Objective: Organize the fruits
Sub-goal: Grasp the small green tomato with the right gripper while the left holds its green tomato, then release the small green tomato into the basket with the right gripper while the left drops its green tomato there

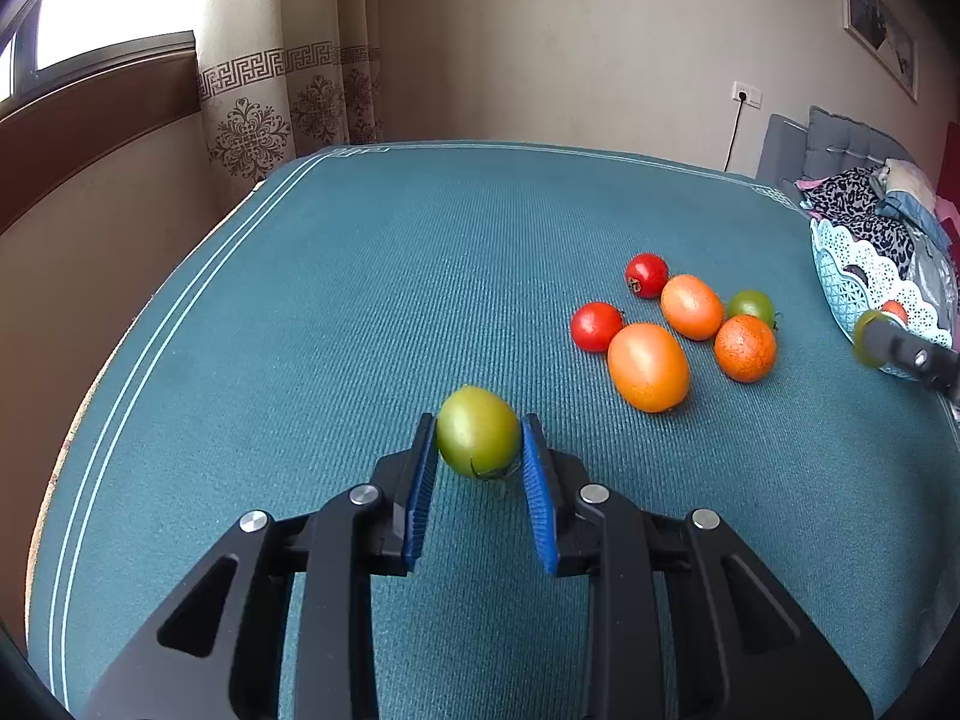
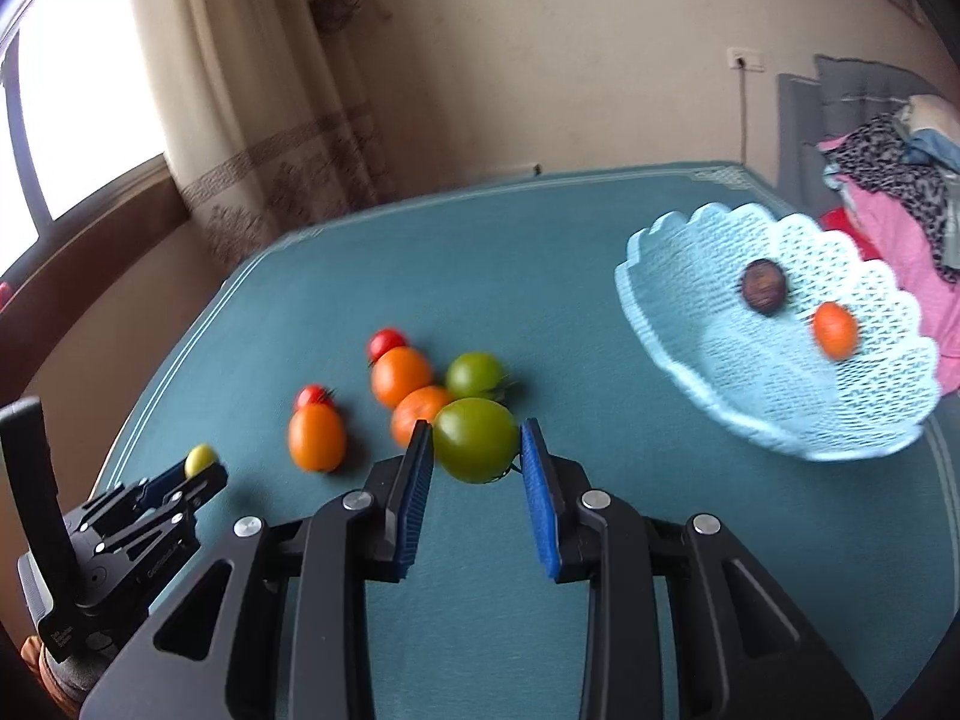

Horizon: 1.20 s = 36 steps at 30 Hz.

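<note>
My left gripper is shut on a green tomato above the teal tablecloth; it also shows in the right wrist view. My right gripper is shut on another green tomato, held above the table; it shows at the right edge of the left wrist view. A cluster of red, orange and green fruits lies on the cloth. A light blue lattice basket holds a dark fruit and an orange fruit.
The basket stands near the table's right edge. Beyond it lie piled clothes on a grey sofa. A curtain and a window are behind the table's far left corner.
</note>
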Available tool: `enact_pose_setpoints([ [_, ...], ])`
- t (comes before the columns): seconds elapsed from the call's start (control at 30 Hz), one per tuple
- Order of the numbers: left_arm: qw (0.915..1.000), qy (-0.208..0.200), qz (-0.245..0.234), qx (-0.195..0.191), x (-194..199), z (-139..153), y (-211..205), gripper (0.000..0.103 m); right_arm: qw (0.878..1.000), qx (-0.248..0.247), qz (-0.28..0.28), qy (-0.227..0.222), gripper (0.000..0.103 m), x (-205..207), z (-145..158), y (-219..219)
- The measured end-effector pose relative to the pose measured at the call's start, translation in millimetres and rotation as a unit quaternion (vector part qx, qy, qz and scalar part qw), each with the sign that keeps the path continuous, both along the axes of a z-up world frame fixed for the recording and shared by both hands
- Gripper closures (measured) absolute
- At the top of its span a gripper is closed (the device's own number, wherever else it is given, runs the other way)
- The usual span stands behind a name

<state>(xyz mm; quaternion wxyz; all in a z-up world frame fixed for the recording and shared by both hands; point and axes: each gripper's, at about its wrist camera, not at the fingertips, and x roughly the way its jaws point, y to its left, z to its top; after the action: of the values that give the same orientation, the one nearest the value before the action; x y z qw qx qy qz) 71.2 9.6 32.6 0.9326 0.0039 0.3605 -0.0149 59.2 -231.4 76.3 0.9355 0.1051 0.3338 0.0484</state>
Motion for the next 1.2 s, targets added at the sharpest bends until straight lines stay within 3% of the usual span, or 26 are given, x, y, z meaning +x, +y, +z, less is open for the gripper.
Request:
enact_pose_setpoints([
  [0.37,0.9999,0.010,-0.005,0.001,-2,6,-8,0.074,0.993,-0.038,-0.111,-0.032,0.072,-10,13,-75],
  [0.5,0.9998,0.012,-0.017,-0.001,-3,10,-16,0.074,0.989,-0.029,-0.146,-0.026,0.071,-10,8,-100],
  [0.57,0.9997,0.010,-0.021,-0.002,-4,14,-21,0.074,0.986,-0.030,-0.162,-0.032,0.048,-13,7,-107],
  [0.6,0.9997,0.009,-0.023,-0.002,-4,15,-23,0.074,0.985,-0.030,-0.168,-0.040,0.046,-17,7,-110],
  [0.97,0.9985,0.002,-0.054,0.007,-5,32,-60,0.074,0.978,-0.012,-0.201,-0.058,0.046,-37,-4,-134],
  [1.2,0.9932,0.000,-0.116,-0.013,5,52,-114,0.074,0.971,-0.001,-0.229,-0.065,0.045,-47,-9,-151],
])
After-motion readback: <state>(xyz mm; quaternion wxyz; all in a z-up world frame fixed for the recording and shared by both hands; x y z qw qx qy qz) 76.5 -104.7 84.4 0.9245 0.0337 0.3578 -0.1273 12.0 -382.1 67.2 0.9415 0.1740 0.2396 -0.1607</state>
